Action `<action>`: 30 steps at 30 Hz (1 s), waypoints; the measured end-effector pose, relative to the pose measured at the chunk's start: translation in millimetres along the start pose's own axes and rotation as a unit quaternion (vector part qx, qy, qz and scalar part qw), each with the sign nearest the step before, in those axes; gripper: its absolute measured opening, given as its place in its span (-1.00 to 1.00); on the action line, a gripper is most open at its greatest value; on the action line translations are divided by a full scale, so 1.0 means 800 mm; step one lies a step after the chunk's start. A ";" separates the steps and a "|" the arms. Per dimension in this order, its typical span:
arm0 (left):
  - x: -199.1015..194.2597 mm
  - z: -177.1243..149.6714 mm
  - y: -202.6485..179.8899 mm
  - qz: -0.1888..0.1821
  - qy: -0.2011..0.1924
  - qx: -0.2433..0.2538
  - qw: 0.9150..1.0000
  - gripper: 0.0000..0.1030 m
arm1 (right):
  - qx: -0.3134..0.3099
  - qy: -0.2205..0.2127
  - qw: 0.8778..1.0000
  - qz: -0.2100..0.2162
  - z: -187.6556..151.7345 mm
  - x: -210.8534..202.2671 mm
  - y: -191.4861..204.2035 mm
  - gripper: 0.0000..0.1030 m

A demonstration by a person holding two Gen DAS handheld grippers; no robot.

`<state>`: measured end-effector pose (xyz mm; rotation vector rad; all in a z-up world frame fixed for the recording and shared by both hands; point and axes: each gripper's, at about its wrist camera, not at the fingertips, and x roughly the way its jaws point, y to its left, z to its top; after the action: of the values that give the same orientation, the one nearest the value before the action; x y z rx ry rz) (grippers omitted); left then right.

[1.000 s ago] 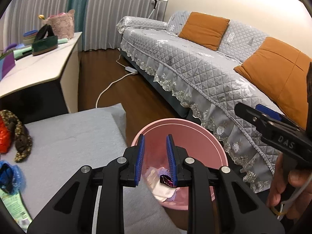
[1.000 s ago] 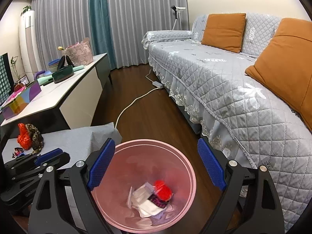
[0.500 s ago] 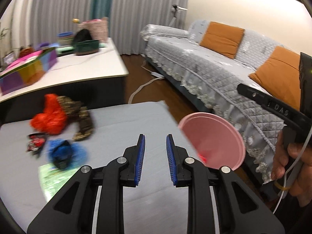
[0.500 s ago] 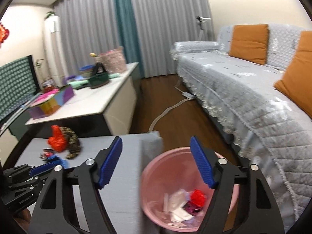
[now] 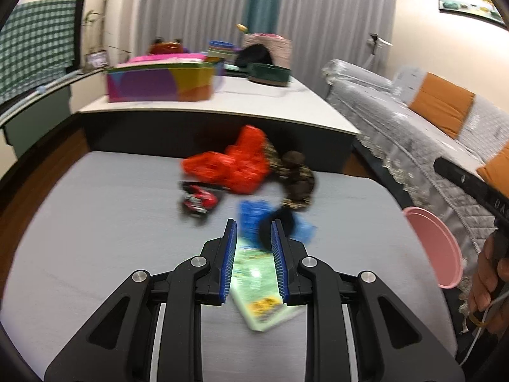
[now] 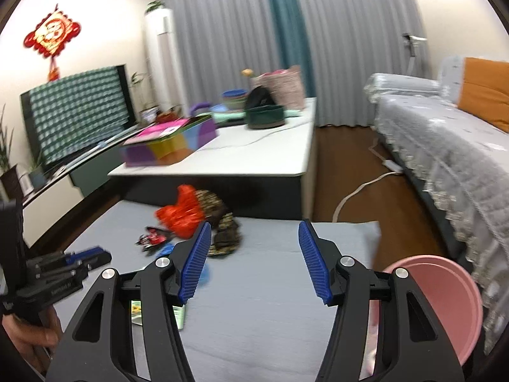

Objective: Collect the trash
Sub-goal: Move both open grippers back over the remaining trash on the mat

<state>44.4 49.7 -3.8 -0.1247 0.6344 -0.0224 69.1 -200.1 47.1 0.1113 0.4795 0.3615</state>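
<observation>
- Now the left gripper (image 5: pixel 253 224) sits at the bottom middle of the left view and tips down over the gray mat (image 5: pixel 95 238). Its blue fingers (image 5: pixel 229 261) have a small gap and pinch nothing.
- The right gripper (image 6: pixel 254 232) sits at the bottom middle of the right view, tipped down too. Its fingers are apart and closing, with nothing between them.
- A hand (image 5: pixel 486 289) holds the right gripper's handle at the right edge of the left view.
- A second ago both grippers were over the pink bin (image 6: pixel 445 302). Now the bin is at the lower right of both views, and the trash is in front.
- I count five pieces of trash on the mat. Nearest is one green packet (image 5: pixel 257 283), seen under the left fingers.
- Just past it is one blue wrapper (image 5: pixel 251 219) with something dark on it.
- To its left is one small red and black wrapper (image 5: pixel 198 202).
- Farther back are one red bag (image 5: pixel 235 167) and one brown patterned bag (image 5: pixel 297 180), touching.
- There is one bin.
</observation>
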 end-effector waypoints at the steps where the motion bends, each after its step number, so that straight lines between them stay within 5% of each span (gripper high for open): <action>1: -0.001 0.002 0.010 0.009 -0.004 -0.002 1.000 -0.56 | -0.004 0.005 1.000 0.010 -0.002 0.011 0.010 0.12; 15: 0.028 0.021 0.078 0.046 -0.015 -0.037 0.998 -0.56 | -0.093 0.092 0.986 0.099 -0.045 0.124 0.126 0.12; 24: 0.069 0.025 0.096 0.047 0.001 -0.067 0.997 -0.56 | -0.115 0.133 0.978 0.113 -0.058 0.161 0.144 0.11; 27: 0.082 0.027 0.096 0.043 0.007 -0.068 0.997 -0.56 | -0.125 0.146 0.974 0.117 -0.064 0.170 0.147 -0.06; 30: 0.098 0.026 0.095 0.035 0.016 -0.068 0.997 -0.56 | -0.130 0.162 0.970 0.127 -0.070 0.178 0.150 -0.52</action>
<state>118.7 122.8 -42.5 -0.2341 0.6714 0.0870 122.9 -35.2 -41.2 -0.1464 0.7386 0.6969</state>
